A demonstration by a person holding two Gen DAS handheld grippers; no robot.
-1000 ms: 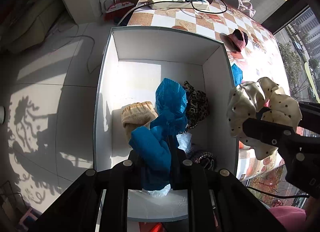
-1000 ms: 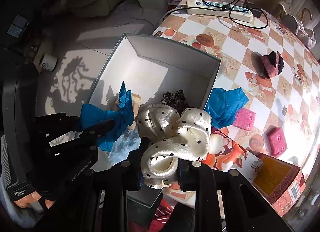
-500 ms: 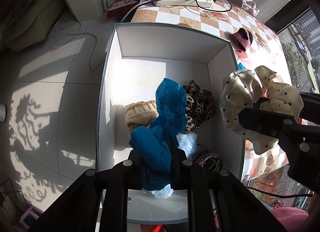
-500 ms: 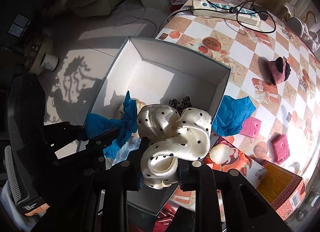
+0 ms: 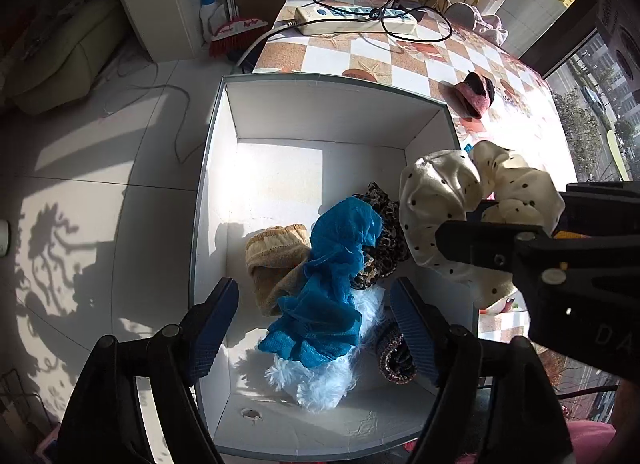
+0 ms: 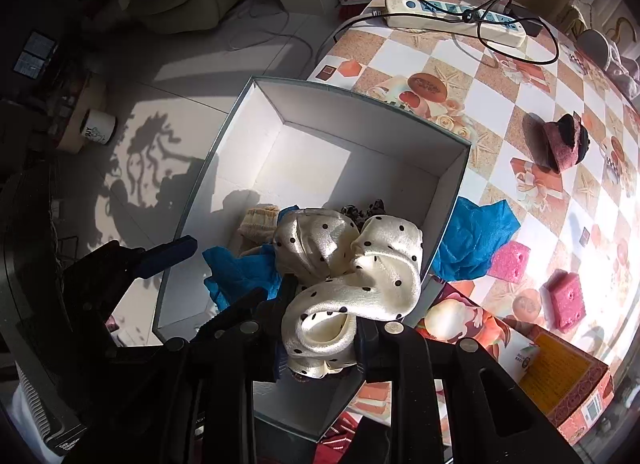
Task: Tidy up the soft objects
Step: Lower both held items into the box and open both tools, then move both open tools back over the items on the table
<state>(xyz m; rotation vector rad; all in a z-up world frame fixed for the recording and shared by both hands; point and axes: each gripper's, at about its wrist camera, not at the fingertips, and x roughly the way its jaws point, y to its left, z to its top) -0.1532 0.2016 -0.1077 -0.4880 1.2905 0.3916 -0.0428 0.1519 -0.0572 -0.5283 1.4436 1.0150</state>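
Now the left gripper [image 5: 314, 318] stands with its jaws wide apart, having just been opening; the blue cloth [image 5: 334, 284] lies free between them inside the white box [image 5: 320, 112], on top of a beige sock [image 5: 276, 256], a leopard scrunchie [image 5: 382, 232] and white fluff [image 5: 320, 380]. The right gripper [image 6: 320, 340] is clamped tight on the cream dotted scrunchie [image 6: 352, 264], held above the box's right wall. Another blue cloth [image 6: 476, 232] lies on the table [image 6: 500, 80], touching that wall, with two pink sponges [image 6: 510, 260] just beside it.
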